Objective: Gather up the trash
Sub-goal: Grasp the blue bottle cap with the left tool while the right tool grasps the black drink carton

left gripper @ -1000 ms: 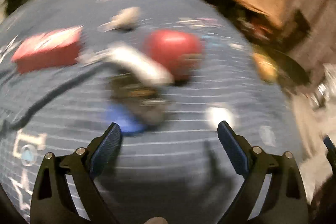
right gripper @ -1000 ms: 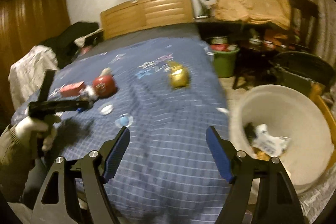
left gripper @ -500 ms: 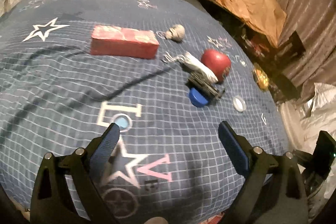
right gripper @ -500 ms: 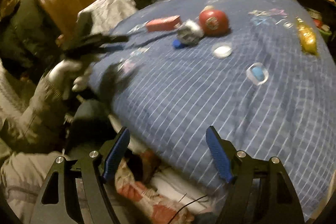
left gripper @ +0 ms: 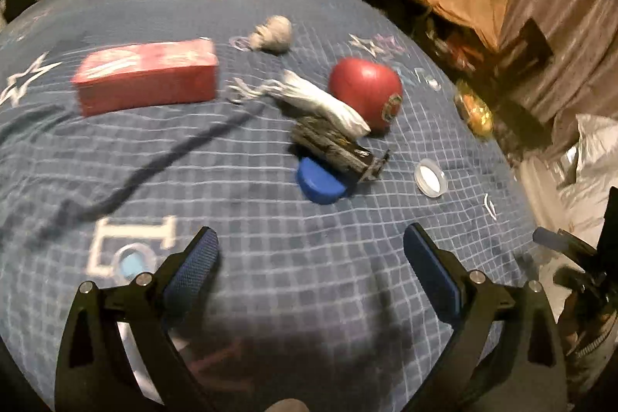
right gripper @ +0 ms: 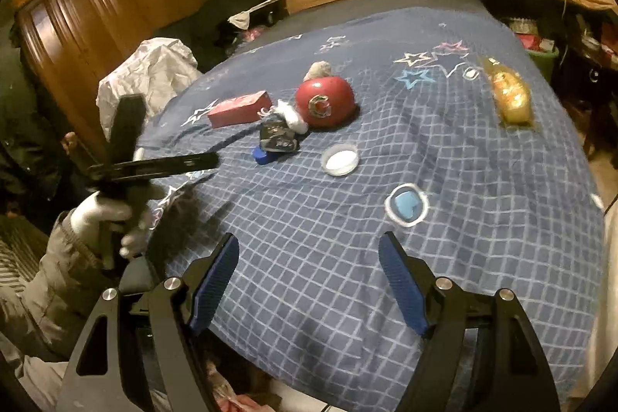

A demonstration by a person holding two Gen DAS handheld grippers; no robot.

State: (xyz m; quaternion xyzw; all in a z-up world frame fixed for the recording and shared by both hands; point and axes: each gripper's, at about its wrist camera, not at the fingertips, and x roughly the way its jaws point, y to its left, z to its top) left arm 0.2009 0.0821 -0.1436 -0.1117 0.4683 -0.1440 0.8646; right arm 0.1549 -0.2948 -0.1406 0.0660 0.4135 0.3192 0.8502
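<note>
Both empty: the left hand-held gripper [left gripper: 309, 257] and right hand-held gripper [right gripper: 309, 273] gape above the bed [right gripper: 483, 238] foot edge, approaching; next, reach the crumpled wrapper [left gripper: 332, 138] mid-bed.

Both claws gape empty — left claw [left gripper: 309, 255], right claw [right gripper: 309, 277].

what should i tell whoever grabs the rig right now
Left gripper: open, empty, over the near bed edge.
Right gripper: open, empty, also at the near edge.
On the bed: red box, red ball, crumpled wrapper lying on a blue lid, white lid, paper wad, yellow packet.
Done: nothing held now.
Left: all of these still need collecting; no bin shows in either view.
</note>
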